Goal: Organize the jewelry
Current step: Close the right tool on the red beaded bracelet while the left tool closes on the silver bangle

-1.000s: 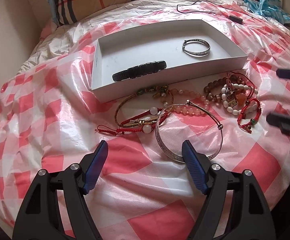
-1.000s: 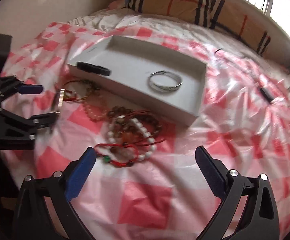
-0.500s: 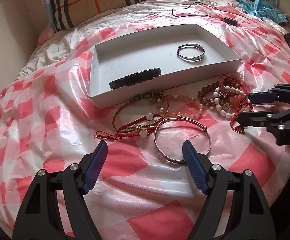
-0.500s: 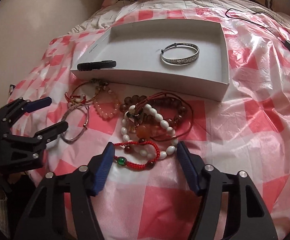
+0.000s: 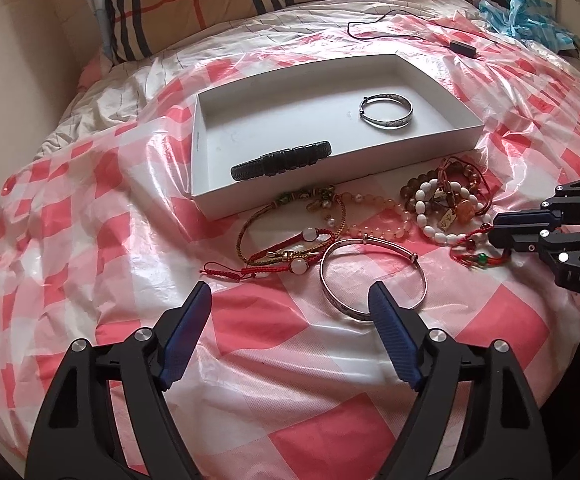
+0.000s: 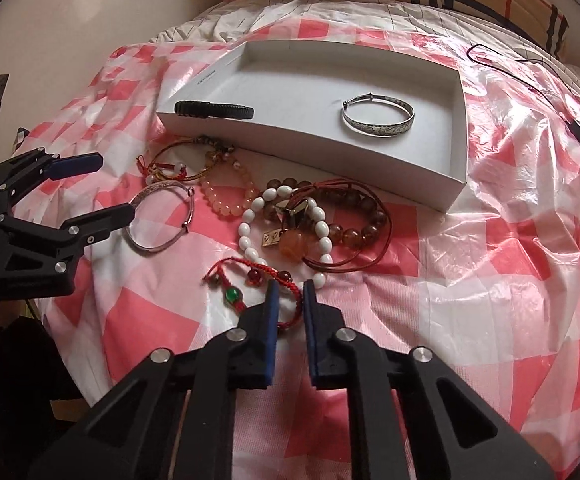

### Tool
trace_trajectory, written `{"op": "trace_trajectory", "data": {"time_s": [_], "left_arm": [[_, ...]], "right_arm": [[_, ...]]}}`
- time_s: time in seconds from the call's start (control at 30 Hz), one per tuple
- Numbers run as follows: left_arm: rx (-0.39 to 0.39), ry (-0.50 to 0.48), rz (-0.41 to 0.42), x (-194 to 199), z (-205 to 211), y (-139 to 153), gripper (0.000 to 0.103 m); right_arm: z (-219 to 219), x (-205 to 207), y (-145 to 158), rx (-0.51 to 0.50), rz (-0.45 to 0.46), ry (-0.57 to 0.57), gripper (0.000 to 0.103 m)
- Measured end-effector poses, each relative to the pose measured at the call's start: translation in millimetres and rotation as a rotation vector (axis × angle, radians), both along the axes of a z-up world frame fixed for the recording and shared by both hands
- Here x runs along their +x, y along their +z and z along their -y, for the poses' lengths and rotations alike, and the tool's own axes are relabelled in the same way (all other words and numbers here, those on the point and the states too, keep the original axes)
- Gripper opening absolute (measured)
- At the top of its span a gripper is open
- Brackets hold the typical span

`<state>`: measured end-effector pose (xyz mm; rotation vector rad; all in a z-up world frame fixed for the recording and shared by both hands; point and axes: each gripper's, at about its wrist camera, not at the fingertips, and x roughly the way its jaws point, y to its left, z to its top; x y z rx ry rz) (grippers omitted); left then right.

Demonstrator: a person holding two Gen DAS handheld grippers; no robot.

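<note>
Red braided cord bracelet with green bead [image 6: 250, 292] is now clamped by the just-closed right gripper [image 6: 288, 292], ready for transfer into the white cardboard tray [image 6: 459, 184].

Both tools are matte black plastic, built alike. The left gripper [image 5: 290, 332] has broad angular arms with triangular cut-outs, round silver screw heads at the pivots, and long blue ribbed pads [image 5: 393, 344] lining each finger. The right gripper [image 6: 288, 300] shows the same silver screws and blue pads; pale raised lettering marks its side in the left wrist view.
</note>
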<state>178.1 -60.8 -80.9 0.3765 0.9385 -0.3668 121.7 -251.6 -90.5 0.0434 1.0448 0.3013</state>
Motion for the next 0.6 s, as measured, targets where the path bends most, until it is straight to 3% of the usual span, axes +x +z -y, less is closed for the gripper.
{"op": "trace_trajectory", "data": {"time_s": [0.2, 0.5, 0.6], "left_arm": [[-0.029, -0.067, -0.026, -8, 9, -1, 0.08], [-0.05, -0.042, -0.023, -2, 18, -2, 0.084], [-0.029, -0.033, -0.032, 0, 25, -7, 0.085]], "right_arm": [[14, -1, 4, 0.115, 0.004, -0.025, 0.006], [43, -1, 7, 0.38, 0.023, -0.075, 0.006], [44, -1, 9, 0.4, 0.034, -0.081, 0.006]]}}
